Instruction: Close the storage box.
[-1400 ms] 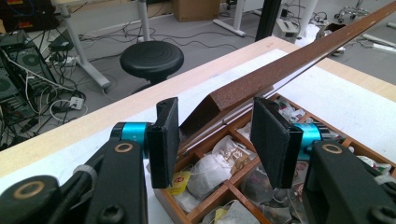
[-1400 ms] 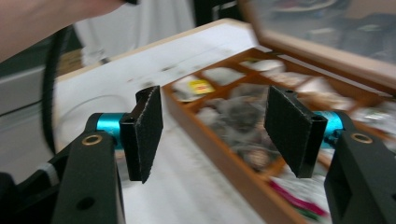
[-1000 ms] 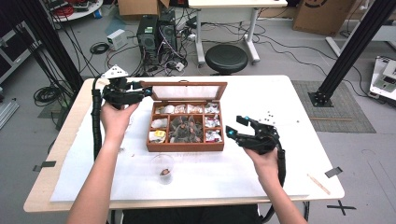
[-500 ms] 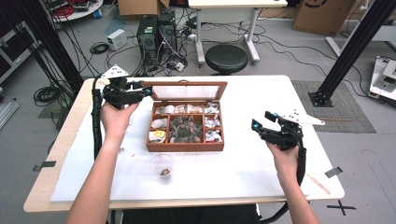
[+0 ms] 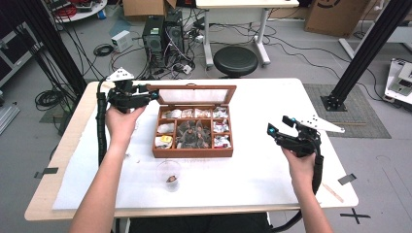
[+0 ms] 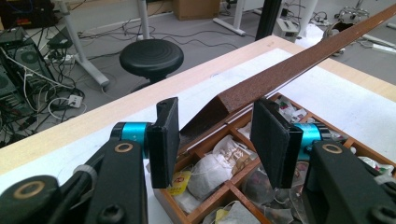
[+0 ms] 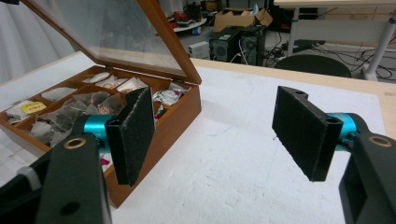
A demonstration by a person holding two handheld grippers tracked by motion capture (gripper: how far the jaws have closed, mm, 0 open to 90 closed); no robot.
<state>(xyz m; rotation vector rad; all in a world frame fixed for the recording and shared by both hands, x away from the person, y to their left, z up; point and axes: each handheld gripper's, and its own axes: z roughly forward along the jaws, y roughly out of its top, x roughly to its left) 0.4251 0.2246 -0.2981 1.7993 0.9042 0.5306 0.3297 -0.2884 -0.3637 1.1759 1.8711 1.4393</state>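
Note:
A wooden tea box (image 5: 193,152) stands mid-table with its glass lid (image 5: 195,95) raised. Its compartments hold several tea bags (image 5: 194,134). My left gripper (image 5: 151,95) is at the lid's left corner. In the left gripper view its jaws (image 6: 215,116) stand apart, with the lid's brown edge (image 6: 289,70) just beyond them and tea bags (image 6: 212,168) below. My right gripper (image 5: 278,124) hovers open to the right of the box with nothing between its pads. In the right gripper view (image 7: 217,121) it faces the box's side wall (image 7: 180,114) and the lid (image 7: 116,32).
A clear plastic cup (image 5: 169,172) with a small dark thing inside stands in front of the box. A white sheet (image 5: 252,170) covers the table top. A black stool (image 5: 235,59), computer cases and cables lie beyond the far edge.
My right gripper has pulled back from the box's right side, moving right over the white sheet. The left gripper has stayed at the lid's corner.

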